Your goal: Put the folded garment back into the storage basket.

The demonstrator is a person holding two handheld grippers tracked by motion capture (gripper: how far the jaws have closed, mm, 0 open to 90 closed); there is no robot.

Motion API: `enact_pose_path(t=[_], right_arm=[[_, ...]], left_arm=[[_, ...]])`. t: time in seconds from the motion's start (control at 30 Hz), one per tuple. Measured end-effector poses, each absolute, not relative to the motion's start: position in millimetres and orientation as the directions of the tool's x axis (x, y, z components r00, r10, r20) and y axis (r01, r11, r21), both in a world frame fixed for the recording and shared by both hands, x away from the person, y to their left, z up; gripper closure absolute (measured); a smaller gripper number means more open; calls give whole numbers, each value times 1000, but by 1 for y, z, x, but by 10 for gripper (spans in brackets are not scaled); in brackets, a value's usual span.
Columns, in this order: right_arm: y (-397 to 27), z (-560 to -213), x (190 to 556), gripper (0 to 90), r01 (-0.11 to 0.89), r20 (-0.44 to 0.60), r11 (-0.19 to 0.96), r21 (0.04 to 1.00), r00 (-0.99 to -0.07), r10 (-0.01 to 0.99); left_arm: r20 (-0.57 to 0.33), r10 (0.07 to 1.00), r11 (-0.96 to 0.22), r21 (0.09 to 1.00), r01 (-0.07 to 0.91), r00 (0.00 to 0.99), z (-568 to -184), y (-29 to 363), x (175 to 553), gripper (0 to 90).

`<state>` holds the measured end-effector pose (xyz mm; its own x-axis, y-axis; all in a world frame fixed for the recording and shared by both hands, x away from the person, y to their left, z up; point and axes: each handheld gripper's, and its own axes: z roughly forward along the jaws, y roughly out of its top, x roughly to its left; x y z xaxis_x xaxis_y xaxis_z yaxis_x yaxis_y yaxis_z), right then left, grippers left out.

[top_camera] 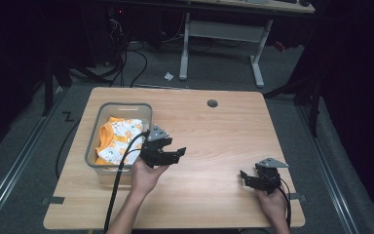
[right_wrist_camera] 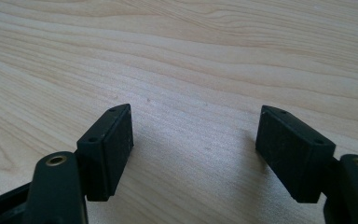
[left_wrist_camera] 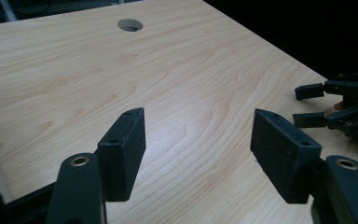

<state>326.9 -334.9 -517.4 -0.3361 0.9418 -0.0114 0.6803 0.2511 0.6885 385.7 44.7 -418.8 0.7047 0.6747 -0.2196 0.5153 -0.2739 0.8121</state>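
A clear plastic bin (top_camera: 93,161) stands at the table's left and holds a folded orange and white garment (top_camera: 118,138). Just right of the bin, a hand holds my left gripper (top_camera: 177,155) a little above the wood; its jaws stand wide apart with nothing between them. In the left gripper view, the left gripper (left_wrist_camera: 198,123) points across bare wood toward the table's right side. My right gripper (top_camera: 245,178) rests low near the front right corner, open and empty. The right gripper view has the right gripper (right_wrist_camera: 196,119) over bare wood grain.
The light wooden table (top_camera: 214,141) has a round cable hole (top_camera: 212,103) near its far edge, also seen as the hole (left_wrist_camera: 130,24). The other gripper (left_wrist_camera: 335,105) lies off to the right. A white desk frame (top_camera: 221,34) and cables stand on the floor beyond.
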Motion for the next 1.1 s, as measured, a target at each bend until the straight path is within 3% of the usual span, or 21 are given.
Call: enact_pose_path(t=[0.43,1.1], right_arm=[[-335,-517,327,276,681,-11,251,688,-336,942],[-335,-517,327,276,680,-12,252,688,-337,941]], left_arm=[[-201,670,-317,793,520,715,-427,29,385,379],[-244,655,-320,768,555,715,-453,12,384,379]])
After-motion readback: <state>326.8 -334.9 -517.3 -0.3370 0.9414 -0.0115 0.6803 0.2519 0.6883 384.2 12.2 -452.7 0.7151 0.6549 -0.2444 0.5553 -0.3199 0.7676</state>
